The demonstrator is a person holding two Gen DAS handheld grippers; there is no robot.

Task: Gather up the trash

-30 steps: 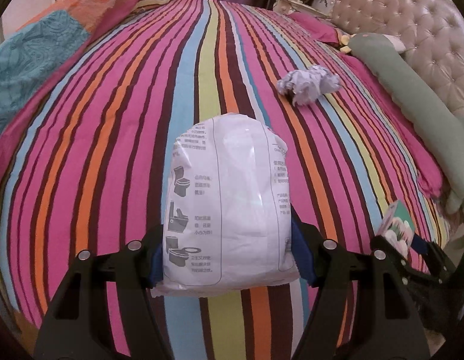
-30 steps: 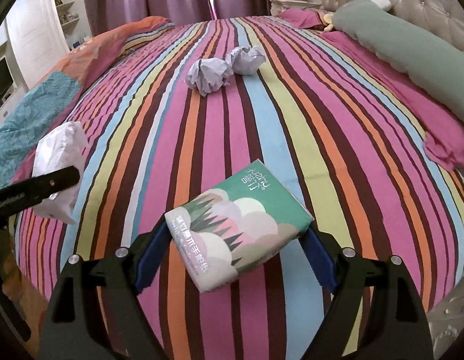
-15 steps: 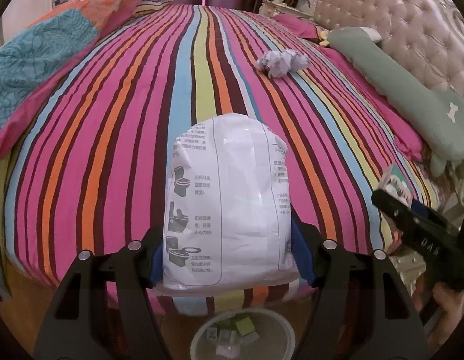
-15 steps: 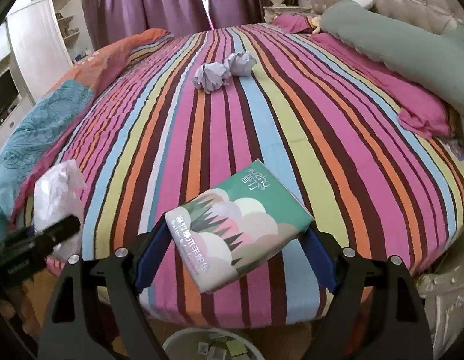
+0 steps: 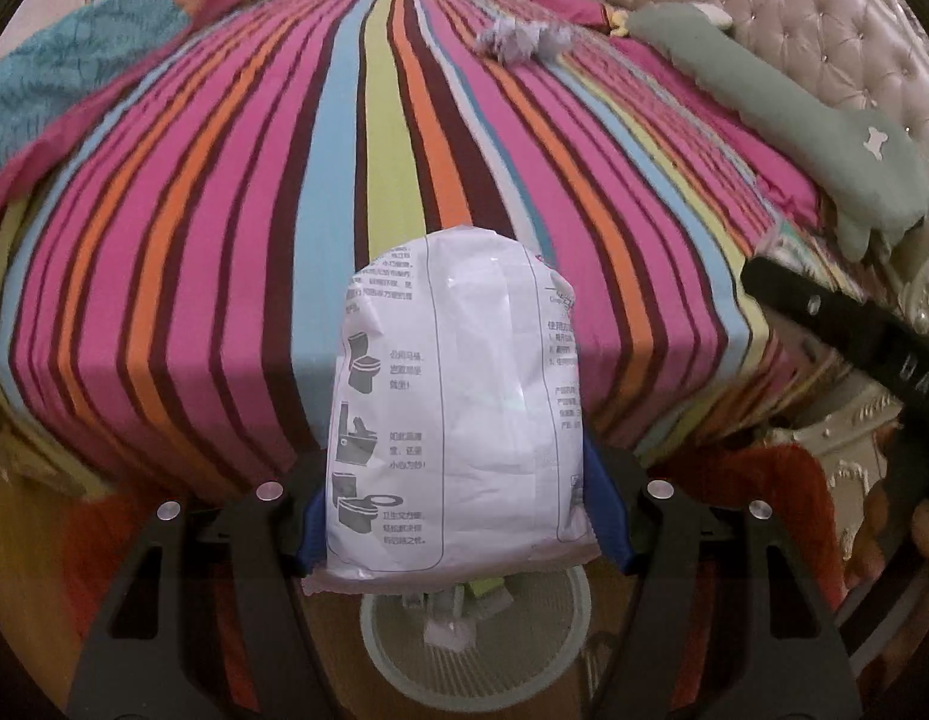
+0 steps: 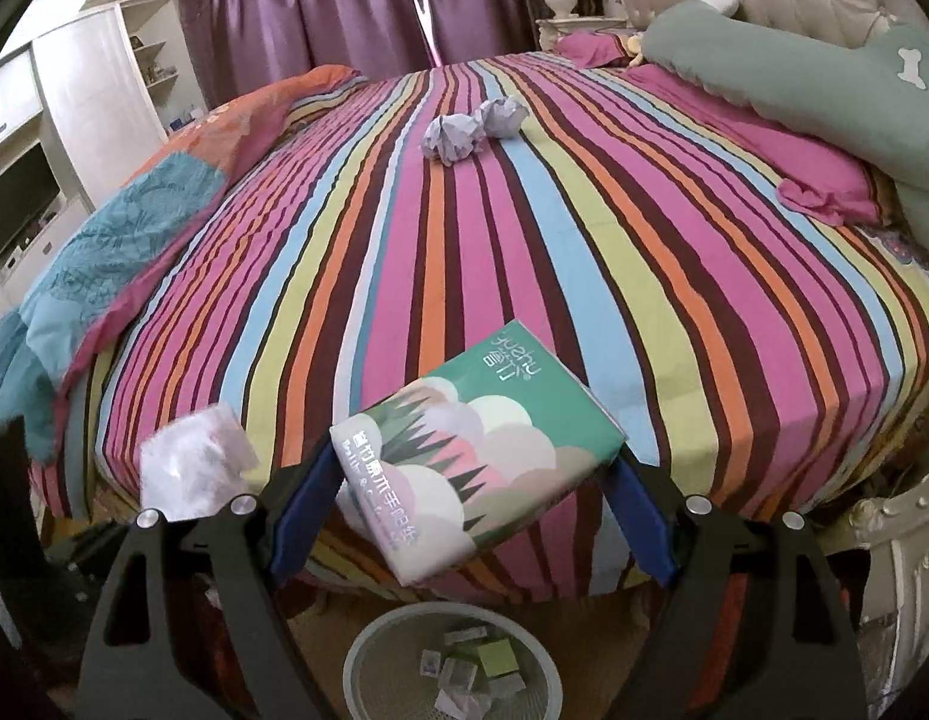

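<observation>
A striped bed (image 6: pixel 524 252) is filling both views, two crumpled paper balls (image 6: pixel 473 127) lying far up it. Below its edge a wastebasket (image 6: pixel 368 648) is sitting. The left gripper (image 5: pixel 461 516) is pinching a white packet (image 5: pixel 458 408) between its fingers; the right gripper (image 6: pixel 470 510) is clamping a green tissue pack (image 6: pixel 470 450).

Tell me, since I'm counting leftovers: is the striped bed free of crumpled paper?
No, two crumpled paper balls lie on the striped bed.

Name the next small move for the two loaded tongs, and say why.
Probably carry the left tongs slightly farther back until the white plastic toilet-print packet hangs squarely over the pale round mesh bin, then open. The bin sits just below it, and the right tongs grip the green tissue pack near the bin too.
</observation>
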